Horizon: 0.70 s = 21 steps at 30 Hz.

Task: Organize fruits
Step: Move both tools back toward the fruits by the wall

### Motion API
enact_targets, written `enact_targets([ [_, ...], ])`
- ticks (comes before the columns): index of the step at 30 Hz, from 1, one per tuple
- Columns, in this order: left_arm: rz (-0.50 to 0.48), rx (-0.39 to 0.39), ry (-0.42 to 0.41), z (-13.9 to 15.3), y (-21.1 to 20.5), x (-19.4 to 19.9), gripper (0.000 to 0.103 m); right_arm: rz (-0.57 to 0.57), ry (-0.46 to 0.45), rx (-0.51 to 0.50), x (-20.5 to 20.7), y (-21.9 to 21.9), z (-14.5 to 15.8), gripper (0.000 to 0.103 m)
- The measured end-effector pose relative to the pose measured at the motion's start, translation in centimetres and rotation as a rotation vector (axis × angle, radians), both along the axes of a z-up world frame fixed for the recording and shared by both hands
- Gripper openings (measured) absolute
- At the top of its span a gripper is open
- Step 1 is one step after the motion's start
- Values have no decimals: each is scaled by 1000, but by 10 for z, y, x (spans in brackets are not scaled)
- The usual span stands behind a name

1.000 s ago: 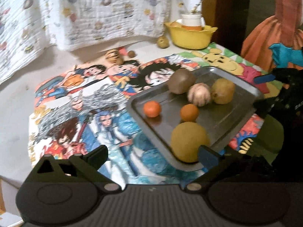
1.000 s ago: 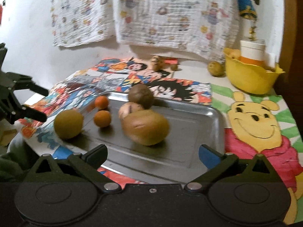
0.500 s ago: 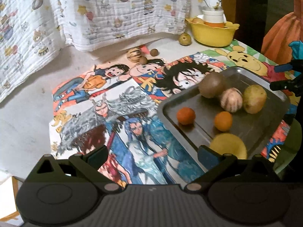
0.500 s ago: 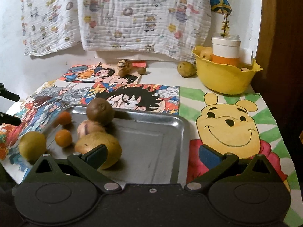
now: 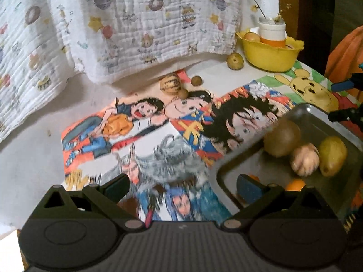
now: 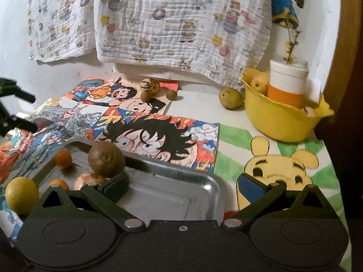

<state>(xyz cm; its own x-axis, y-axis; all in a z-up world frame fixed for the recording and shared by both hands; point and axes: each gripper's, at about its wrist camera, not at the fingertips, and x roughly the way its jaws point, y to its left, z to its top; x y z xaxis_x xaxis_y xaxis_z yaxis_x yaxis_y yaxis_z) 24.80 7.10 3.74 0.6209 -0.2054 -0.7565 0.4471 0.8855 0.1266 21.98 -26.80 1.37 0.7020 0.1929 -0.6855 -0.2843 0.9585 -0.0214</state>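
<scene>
On the tabletop: flat rectangular metal tray (image 6: 172, 195) lies across bright cartoon-printed paper mats (image 5: 145, 122).
Tray contents: brown round fruit (image 6: 106, 160), two small orange fruits (image 6: 63, 158), a pale striped fruit (image 5: 305, 158) and yellow-green fruits (image 5: 333, 155) sit grouped at one end, judged as already sorted.
Loose fruit: striped round fruit (image 6: 149, 85) and small brown ones lie near the hanging white printed cloth (image 6: 181, 22), one yellow-green beside the yellow plastic bowl (image 6: 283, 122).
Left gripper (image 5: 182, 184): fingers apart, empty.
Right gripper (image 6: 182, 184): fingers apart, empty, above the tray rim.
Clearance: the tray's near half and the mats between are open.
</scene>
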Motion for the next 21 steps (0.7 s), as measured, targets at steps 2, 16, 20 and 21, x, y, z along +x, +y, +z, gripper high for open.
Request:
enact_targets([
  [2,-3,-5,-8,0,-2,14,103,10,-6,-16,8,1,3,102],
  [16,16,-41,-226,-6,-31,76,103,77,-137,-94,80,27,24,102],
  [20,3,-47,-207,-17,-42,90,103,84,-150,-91,105,37,22,102],
  [21,3,-47,-203,-20,-44,93,103,85,-153,-96,110,39,20,102],
])
